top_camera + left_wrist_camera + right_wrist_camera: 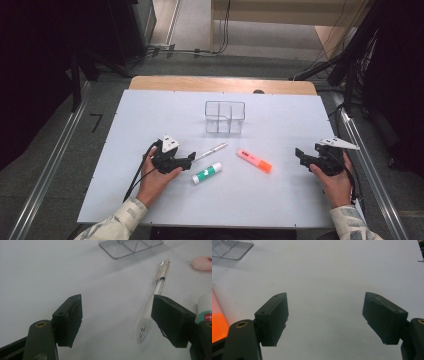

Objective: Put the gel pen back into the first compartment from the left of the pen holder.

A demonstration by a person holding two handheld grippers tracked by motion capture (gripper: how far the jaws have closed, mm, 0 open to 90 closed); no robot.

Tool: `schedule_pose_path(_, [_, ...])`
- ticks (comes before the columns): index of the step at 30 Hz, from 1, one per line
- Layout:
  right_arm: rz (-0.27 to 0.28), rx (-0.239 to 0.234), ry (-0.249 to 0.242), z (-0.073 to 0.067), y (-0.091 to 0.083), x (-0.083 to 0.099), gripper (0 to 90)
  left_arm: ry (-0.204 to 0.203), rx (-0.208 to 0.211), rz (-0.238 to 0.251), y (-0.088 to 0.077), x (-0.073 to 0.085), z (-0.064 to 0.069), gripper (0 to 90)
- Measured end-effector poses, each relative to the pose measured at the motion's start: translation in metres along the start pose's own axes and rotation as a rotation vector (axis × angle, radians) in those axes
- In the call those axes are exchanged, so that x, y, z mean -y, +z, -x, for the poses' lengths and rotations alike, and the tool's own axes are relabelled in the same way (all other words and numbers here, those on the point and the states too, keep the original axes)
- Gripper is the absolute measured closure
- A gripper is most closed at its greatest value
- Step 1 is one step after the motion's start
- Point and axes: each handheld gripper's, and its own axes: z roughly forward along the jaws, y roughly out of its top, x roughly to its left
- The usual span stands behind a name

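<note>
A clear pen (pixel 212 150) lies on the white table (pixel 150 115), just in front of my left gripper (pixel 188 160). In the left gripper view the pen (pixel 152 302) rests between the wide-apart jaws of that gripper (pixel 115 313), close to the right jaw, with neither pad pressing on it. A white glue stick with a green label (pixel 206 172) lies just right of that gripper (pixel 205 308). An orange and pink highlighter (pixel 254 161) sits mid-table. My right gripper (pixel 299 155) rests at the table's right, open and empty (pixel 325 312), with the highlighter (pixel 218 322) at its left.
A clear plastic box with compartments (pixel 225 117) stands empty toward the back middle of the table, also seen from the left gripper (pixel 130 247) and the right gripper (pixel 230 248). The table's wooden far edge (pixel 220 84) lies behind it.
</note>
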Motion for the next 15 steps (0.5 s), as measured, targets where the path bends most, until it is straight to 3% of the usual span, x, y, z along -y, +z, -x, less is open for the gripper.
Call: schedule_pose_path(15, [0.000,0.001,0.000,-0.0005,0.0000,0.0000,19.4,0.041,0.039,-0.026,0.0058,0.0017,0.0064,37.4])
